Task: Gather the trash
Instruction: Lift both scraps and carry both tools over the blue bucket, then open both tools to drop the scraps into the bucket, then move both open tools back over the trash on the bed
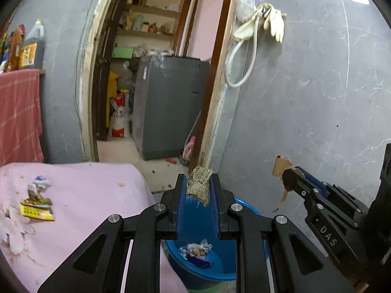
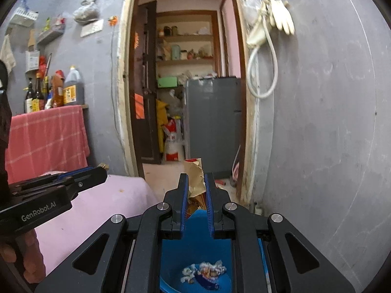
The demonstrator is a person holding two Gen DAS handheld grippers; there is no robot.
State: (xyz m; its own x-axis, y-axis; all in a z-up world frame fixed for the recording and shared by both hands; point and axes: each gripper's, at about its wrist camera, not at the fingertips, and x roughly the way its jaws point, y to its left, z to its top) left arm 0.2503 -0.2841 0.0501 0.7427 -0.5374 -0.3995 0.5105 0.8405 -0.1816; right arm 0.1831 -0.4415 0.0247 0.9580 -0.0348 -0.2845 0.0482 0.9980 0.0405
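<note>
My left gripper (image 1: 198,183) pinches a cardboard scrap (image 1: 199,182) above the blue bin (image 1: 246,206); my right gripper (image 2: 196,183) clamps a torn wrapper (image 2: 195,175). More wrappers (image 1: 36,202) lie at nine o'clock.

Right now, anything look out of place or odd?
Yes: two crumpled wrappers lie loose on the pink tablecloth, uncollected. Otherwise in order: left gripper shut on a cardboard scrap, right gripper shut on a torn wrapper, both above the blue bin.
</note>
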